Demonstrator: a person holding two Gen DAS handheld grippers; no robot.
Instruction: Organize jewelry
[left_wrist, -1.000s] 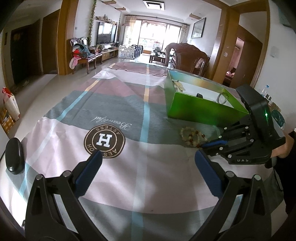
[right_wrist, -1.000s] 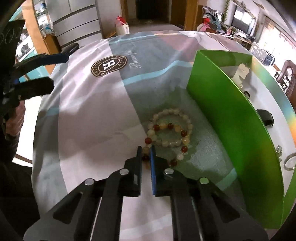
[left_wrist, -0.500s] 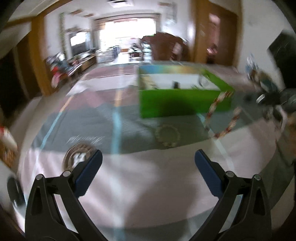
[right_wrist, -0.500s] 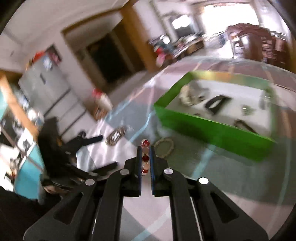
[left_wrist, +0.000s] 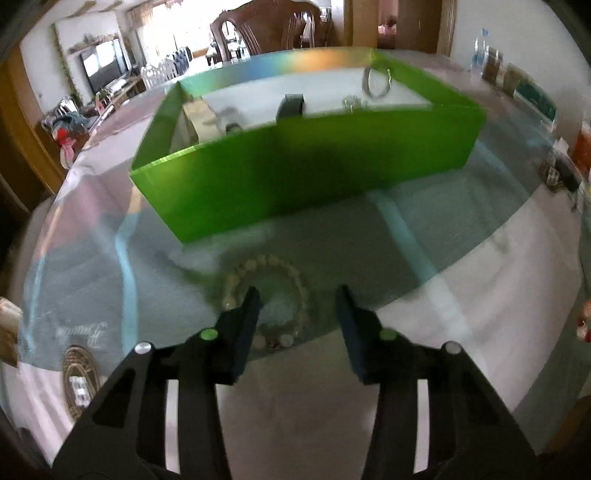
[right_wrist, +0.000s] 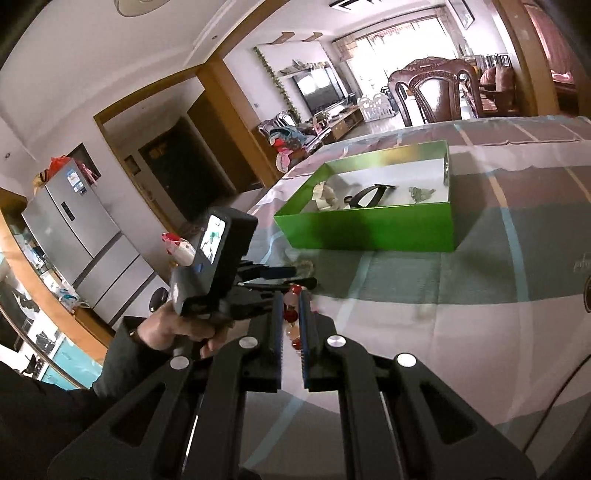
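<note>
Left wrist shows the pale bracelet (left_wrist: 269, 295) on the cloth before the box (left_wrist: 303, 184), my left jaws closing around it (not pinching); they may snag cloth. Right jaws clamp the red-bead bracelet (right_wrist: 290, 317), which could slip.

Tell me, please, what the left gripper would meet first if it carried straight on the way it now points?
Most likely the pale bead bracelet lying on the tablecloth: it sits between the closing left gripper fingers, directly ahead. The green box lies farther on. Blur leaves the gap uncertain.
</note>
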